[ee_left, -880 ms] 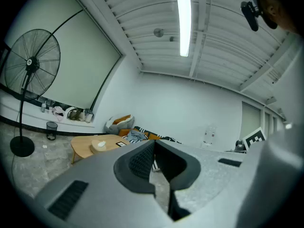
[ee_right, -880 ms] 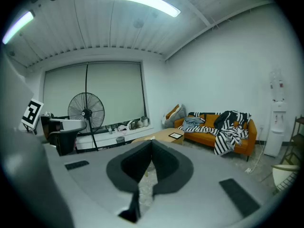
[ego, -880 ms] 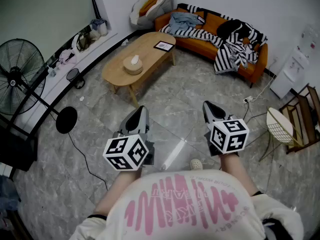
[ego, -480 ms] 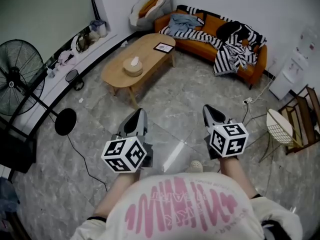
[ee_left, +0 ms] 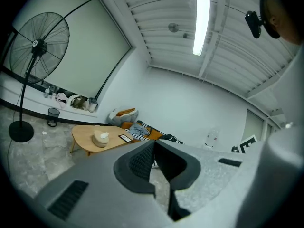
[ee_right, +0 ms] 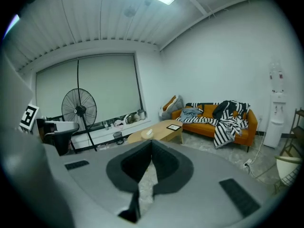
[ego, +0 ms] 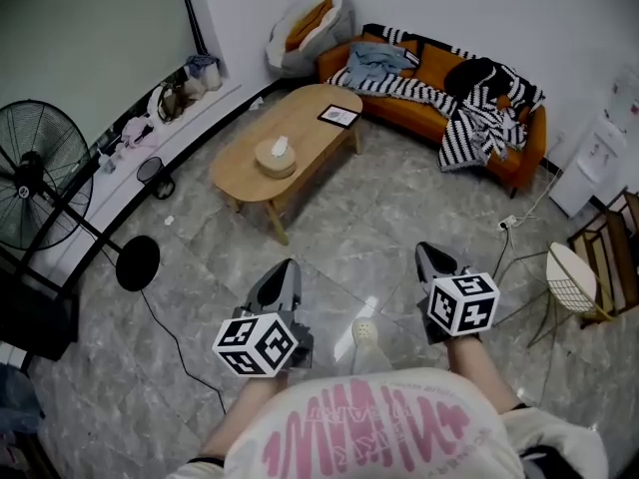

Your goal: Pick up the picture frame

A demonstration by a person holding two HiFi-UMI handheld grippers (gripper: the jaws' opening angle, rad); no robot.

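The picture frame (ego: 338,116) lies flat, dark-rimmed, at the far end of the oval wooden coffee table (ego: 245,168); it shows too in the left gripper view as the picture frame (ee_left: 125,138) and in the right gripper view as the picture frame (ee_right: 173,127). My left gripper (ego: 288,265) and right gripper (ego: 423,248) are held side by side over the floor, well short of the table. Both are shut with nothing between the jaws, as the left gripper (ee_left: 153,143) and the right gripper (ee_right: 151,142) show in their own views.
A round tissue holder (ego: 277,155) sits mid-table. An orange sofa (ego: 433,97) with striped blankets stands behind it. A standing fan (ego: 35,180) and its cable are at the left, a wire side table (ego: 570,277) at the right. Grey tiled floor (ego: 348,225) lies between me and the table.
The table and sofa have slid down and closer in the head view as I step forward. Both grippers stay shut, now lower in the picture; a foot shows between them.
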